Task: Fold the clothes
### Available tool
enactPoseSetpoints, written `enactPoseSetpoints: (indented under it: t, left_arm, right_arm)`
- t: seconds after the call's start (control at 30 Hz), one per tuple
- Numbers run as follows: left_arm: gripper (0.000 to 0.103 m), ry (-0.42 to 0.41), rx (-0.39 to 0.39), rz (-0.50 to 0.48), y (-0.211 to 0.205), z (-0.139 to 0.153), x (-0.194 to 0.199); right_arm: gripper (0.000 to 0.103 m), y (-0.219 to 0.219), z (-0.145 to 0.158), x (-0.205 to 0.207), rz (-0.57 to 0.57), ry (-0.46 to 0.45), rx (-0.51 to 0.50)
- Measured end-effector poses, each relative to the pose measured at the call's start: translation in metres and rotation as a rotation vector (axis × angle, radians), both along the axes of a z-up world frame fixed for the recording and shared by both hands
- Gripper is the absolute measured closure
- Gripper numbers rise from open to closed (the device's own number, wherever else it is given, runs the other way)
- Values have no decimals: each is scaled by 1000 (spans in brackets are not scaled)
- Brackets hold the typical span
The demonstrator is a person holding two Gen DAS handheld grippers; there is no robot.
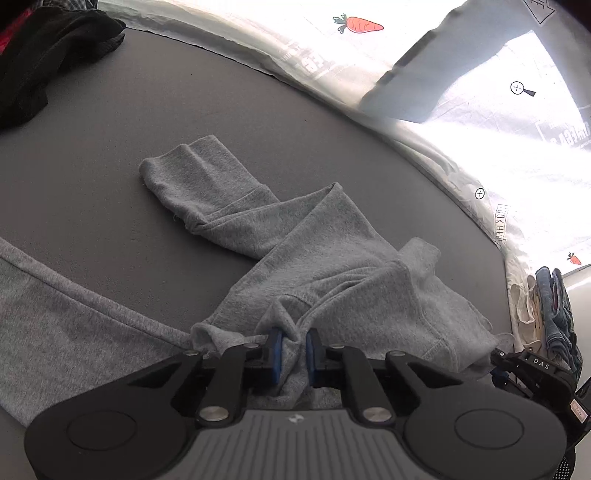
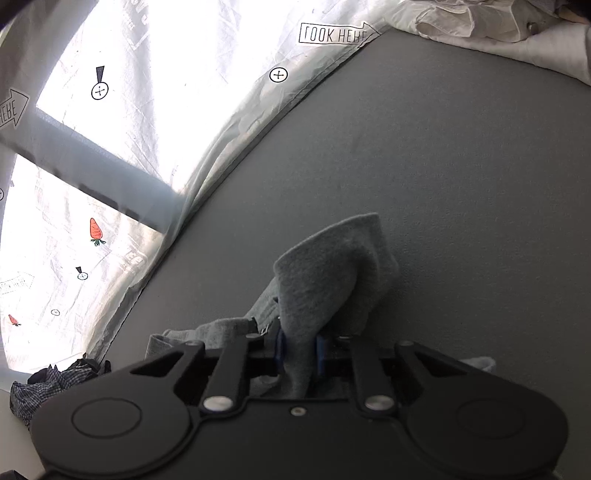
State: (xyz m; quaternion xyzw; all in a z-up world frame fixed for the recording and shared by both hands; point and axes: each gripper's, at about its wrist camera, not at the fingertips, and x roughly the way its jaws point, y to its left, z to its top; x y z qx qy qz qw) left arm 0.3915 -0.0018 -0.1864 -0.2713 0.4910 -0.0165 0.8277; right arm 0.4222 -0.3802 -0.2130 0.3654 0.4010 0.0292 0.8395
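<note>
A light grey sweatshirt (image 1: 317, 254) lies crumpled on the dark grey table (image 1: 184, 110), one sleeve stretched toward the far left with its cuff (image 1: 173, 162) flat on the surface. My left gripper (image 1: 294, 350) is shut on a bunched fold of the sweatshirt at its near edge. My right gripper (image 2: 300, 349) is shut on another part of the grey sweatshirt (image 2: 325, 273), which stands up in a peak in front of the blue pads (image 2: 320, 350). The right gripper also shows at the right edge of the left wrist view (image 1: 496, 373).
A pile of dark clothes (image 1: 40, 55) sits at the far left corner of the table; a checked garment (image 2: 48, 387) shows low left in the right wrist view. A white printed curtain (image 1: 480, 110) hangs along the table's far edge. White fabric (image 2: 461, 18) lies at the far right corner.
</note>
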Motion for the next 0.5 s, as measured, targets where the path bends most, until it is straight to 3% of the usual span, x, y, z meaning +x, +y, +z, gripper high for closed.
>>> enactPoseSetpoints:
  t: [0.2, 0.23, 0.5]
  left_arm:
    - [96, -157, -88, 105, 21, 46, 42]
    - [102, -187, -92, 113, 22, 56, 52]
    - [103, -536, -31, 165, 42, 170, 104]
  right_arm:
    - [98, 9, 72, 45, 47, -236, -47]
    - [98, 12, 89, 56, 61, -279, -58]
    - [98, 31, 201, 106, 117, -548, -125]
